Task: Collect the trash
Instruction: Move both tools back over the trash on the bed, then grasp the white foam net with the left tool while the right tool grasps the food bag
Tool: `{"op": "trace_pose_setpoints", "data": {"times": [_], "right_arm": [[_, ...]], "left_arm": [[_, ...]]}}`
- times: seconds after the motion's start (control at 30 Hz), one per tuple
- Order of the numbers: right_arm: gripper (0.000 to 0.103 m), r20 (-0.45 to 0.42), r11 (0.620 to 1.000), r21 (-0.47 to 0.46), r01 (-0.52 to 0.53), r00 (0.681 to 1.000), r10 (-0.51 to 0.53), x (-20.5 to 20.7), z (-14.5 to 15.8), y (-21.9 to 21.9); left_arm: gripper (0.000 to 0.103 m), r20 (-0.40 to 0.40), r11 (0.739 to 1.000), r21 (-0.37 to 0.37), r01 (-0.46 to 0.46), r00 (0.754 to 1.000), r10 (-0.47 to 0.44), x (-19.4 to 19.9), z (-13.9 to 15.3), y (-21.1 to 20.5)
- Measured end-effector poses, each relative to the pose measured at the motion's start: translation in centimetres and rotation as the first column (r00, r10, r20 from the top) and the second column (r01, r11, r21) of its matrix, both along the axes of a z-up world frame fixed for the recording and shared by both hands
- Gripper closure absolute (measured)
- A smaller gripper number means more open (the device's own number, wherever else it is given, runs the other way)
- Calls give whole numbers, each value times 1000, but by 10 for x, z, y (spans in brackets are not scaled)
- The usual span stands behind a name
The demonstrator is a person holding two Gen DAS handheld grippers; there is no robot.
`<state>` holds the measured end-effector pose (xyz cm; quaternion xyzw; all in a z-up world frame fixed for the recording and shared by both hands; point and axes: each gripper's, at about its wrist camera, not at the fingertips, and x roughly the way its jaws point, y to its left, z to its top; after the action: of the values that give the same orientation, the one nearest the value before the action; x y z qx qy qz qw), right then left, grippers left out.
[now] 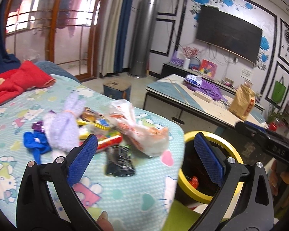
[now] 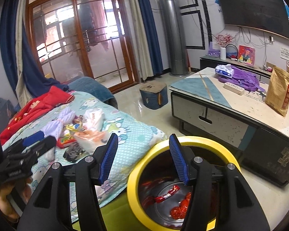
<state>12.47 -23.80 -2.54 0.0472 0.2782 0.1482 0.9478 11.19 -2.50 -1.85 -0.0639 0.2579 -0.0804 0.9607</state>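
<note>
A pile of trash lies on the cartoon-print blanket [image 1: 125, 198]: a white and orange plastic bag [image 1: 142, 130], a black wrapper [image 1: 119, 161], a red and yellow wrapper [image 1: 108, 141], a lilac knitted cloth [image 1: 64, 129] and a blue scrap [image 1: 36, 144]. A yellow-rimmed bin [image 2: 185, 184] stands beside the blanket's edge, with red wrappers [image 2: 167, 193] in it. My left gripper [image 1: 144, 154] is open and empty, just short of the black wrapper. My right gripper [image 2: 143, 154] is open and empty above the bin's near rim. The pile also shows in the right wrist view [image 2: 86, 132].
A red garment [image 1: 15, 82] lies at the blanket's far left. A low coffee table [image 2: 237, 104] stands to the right with a brown paper bag [image 2: 279, 94] and purple cloth [image 2: 242, 79]. A small blue stool [image 2: 154, 95] sits on the floor beyond.
</note>
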Motion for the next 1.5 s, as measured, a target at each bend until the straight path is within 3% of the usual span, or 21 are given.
{"op": "trace_pose_setpoints", "data": {"times": [0.43, 0.83, 1.13, 1.3, 1.5], "right_arm": [[50, -22, 989, -20, -144, 989, 144, 0, -5, 58], [50, -62, 953, -83, -291, 956, 287, 23, -21, 123], [50, -113, 943, -167, -287, 956, 270, 64, -40, 153], [71, -159, 952, -138, -272, 955, 250, 75, -49, 149], [79, -192, 964, -57, -260, 950, 245, 76, -56, 137]], "left_arm": [[11, 11, 990, -27, -140, 990, 141, 2, 3, 51], [11, -47, 977, -31, -210, 977, 209, 15, -11, 91], [31, -85, 980, -42, -196, 978, 192, 28, -17, 99], [38, -103, 981, -45, -190, 977, 185, 37, -22, 99], [51, -123, 980, -49, -193, 975, 186, 42, -27, 100]]}}
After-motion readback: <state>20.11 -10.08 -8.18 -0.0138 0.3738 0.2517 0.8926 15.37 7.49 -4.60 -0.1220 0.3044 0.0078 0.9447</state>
